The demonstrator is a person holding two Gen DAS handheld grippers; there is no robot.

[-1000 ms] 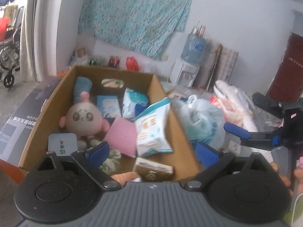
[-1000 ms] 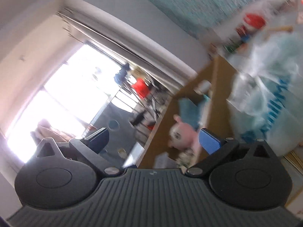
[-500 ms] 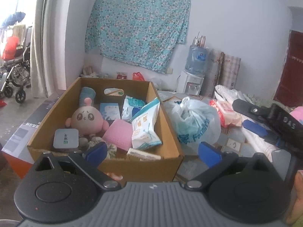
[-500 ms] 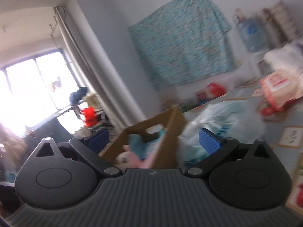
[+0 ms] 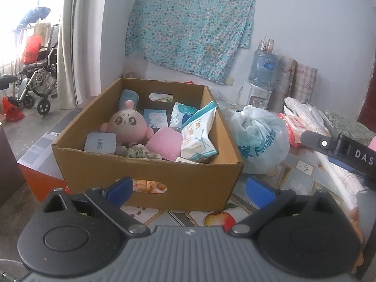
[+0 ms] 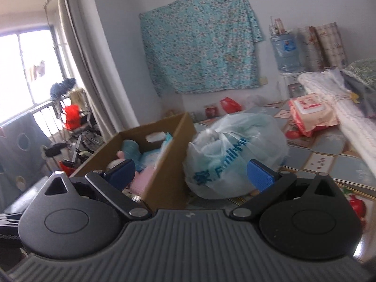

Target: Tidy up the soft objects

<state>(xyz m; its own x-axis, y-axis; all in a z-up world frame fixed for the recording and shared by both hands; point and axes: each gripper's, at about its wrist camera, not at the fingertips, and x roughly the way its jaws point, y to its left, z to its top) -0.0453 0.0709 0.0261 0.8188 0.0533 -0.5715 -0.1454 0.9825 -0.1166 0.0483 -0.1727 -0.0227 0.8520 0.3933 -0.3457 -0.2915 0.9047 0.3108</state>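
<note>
left gripper [image 5: 189, 188] and right gripper [image 6: 190, 172]: fingers spread wide, empty, held back from the cardboard box [image 5: 150, 176], likely surveying. box holds soft goods: pink plush toy [image 5: 128, 125], crinkly wipes pack [image 5: 198, 136], ribbed pink cloth [image 5: 164, 144]. knotted translucent plastic bag [image 6: 235, 157] sits touching the box's right wall.

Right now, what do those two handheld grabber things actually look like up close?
Both look alike: the left gripper and right gripper each have a dark grey ribbed body, two round black discs, black linkage arms with silver pivots, and blue fingertips. Seen from the left camera, the right gripper's black side carries white letters "DAS". No sleeves or cables show.
</note>
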